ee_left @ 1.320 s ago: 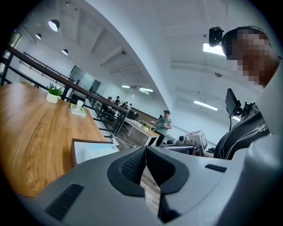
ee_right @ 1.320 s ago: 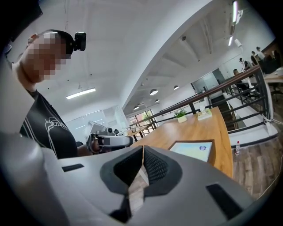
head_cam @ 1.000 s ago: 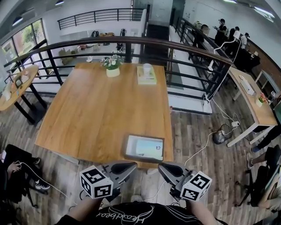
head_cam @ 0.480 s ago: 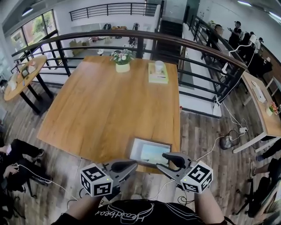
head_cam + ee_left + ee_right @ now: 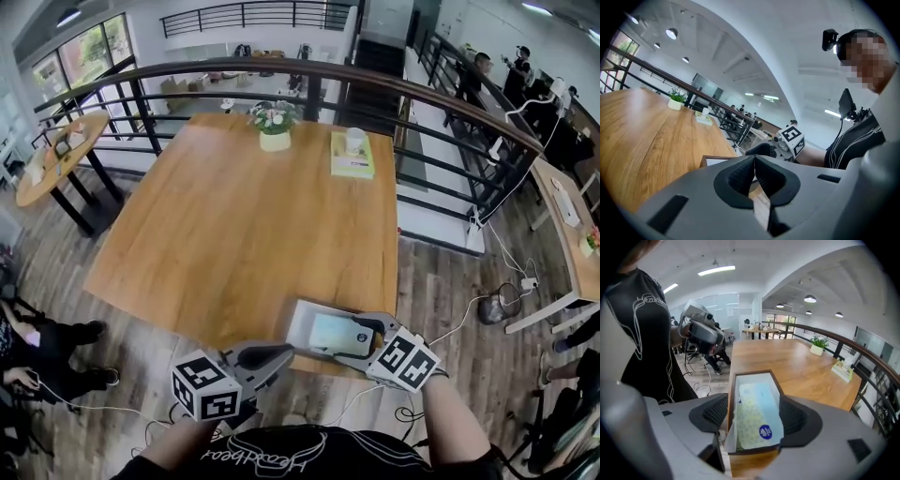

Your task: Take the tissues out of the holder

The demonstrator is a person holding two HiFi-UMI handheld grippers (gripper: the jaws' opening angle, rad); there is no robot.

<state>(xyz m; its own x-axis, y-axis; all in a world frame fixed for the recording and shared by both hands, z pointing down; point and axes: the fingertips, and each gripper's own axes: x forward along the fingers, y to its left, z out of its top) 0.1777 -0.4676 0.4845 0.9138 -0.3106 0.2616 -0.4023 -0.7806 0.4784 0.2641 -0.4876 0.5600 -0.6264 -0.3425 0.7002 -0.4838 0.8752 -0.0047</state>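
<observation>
**A:** Where are the tissues?

**B:** The tissue pack (image 5: 757,413) lies flat inside the holder (image 5: 731,394). The holder is a shallow, dark-framed tray at the near edge of the table (image 5: 244,216), towards your right. A round blue sticker shows at the end of the pack nearest you.

**A:** And my right gripper?

**B:** Your right gripper (image 5: 342,336) tilts down over the near end of the holder. Its jaws have just been opening and now stand wide apart. In the right gripper view the pack and the tray lie between them, with both pads clear of the pack. Nothing is gripped.

**A:** What about the left one?

**B:** Your left gripper (image 5: 277,354) hangs just off the table's near edge, to the left of the holder, pointing roughly level. Its jaws are closed together with nothing between them.

**A:** Anything else on the table?

**B:** At the far side you have a small potted plant (image 5: 275,129). To its right a cup (image 5: 355,141) stands on a green book (image 5: 352,167). All are well apart from the holder.
</observation>
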